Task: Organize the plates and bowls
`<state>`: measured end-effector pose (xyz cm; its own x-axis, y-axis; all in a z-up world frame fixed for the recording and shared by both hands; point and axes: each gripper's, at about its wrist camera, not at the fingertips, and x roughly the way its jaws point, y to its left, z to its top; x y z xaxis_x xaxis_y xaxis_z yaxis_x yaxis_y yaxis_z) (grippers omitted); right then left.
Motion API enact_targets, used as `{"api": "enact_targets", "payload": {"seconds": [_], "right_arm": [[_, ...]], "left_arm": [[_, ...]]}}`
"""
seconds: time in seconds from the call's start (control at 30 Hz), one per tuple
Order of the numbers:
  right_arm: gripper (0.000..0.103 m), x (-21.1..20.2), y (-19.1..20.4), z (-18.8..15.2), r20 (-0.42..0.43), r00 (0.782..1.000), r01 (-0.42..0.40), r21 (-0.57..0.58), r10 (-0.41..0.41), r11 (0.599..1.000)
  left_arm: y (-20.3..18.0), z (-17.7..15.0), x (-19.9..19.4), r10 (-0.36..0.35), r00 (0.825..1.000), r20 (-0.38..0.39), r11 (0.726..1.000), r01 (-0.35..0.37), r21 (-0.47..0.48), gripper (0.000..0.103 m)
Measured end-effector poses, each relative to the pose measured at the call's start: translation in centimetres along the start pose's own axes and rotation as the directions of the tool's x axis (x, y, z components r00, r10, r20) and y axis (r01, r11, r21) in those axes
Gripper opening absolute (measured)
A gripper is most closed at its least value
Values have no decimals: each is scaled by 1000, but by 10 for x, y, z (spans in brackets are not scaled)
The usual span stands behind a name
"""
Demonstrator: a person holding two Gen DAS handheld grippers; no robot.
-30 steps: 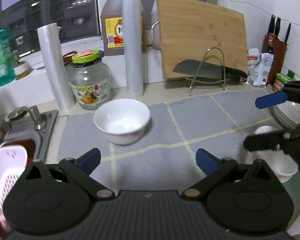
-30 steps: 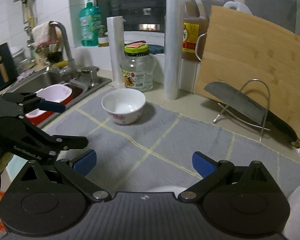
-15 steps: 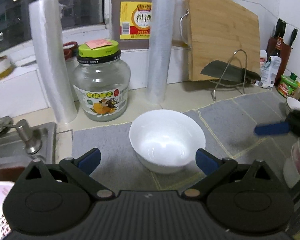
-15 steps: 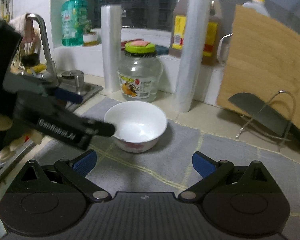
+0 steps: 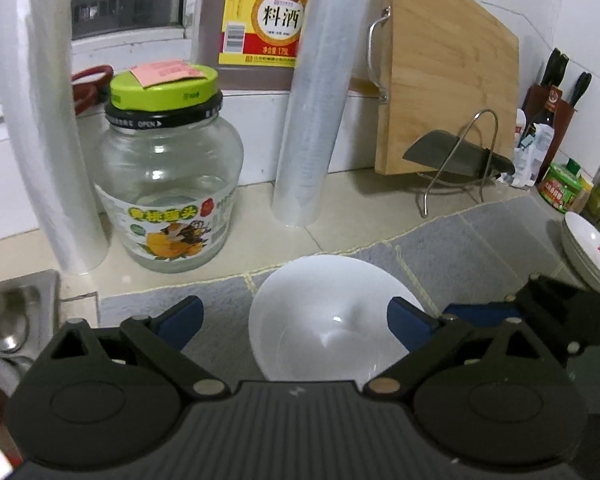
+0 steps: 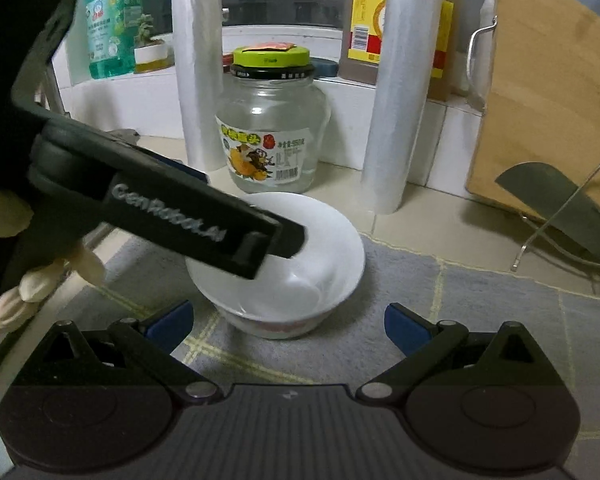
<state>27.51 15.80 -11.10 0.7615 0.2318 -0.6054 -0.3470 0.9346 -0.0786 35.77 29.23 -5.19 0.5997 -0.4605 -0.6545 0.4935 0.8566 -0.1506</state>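
light: dim, cool indoor | window: dark | glare: soft | blur: slight | edges: fisheye-bent, black corners

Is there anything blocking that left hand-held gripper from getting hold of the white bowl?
Nothing visible does. The bowl sits alone on the grey mat, and the left hand-held gripper is closing with the bowl's rim between its blue pads. The glass jar and film rolls stand behind, clear of the bowl.
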Motion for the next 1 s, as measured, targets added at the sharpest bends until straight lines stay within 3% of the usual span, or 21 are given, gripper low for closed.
{"api": "enact_targets", "payload": {"seconds": [0.23, 0.5, 1.0], "right_arm": [[100, 12, 1, 3, -7, 1000, -15, -17, 15, 1000], [89, 14, -2, 4, 8, 999, -46, -20, 46, 999], [89, 13, -6, 2, 11, 999, -53, -19, 53, 998]], "left_arm": [[1, 2, 15, -53, 998, -32, 999, 53, -12, 84], [-1, 5, 22, -87, 995, -41, 996, 86, -8, 75], [3, 5, 26, -111, 993, -46, 994, 110, -24, 73]]}}
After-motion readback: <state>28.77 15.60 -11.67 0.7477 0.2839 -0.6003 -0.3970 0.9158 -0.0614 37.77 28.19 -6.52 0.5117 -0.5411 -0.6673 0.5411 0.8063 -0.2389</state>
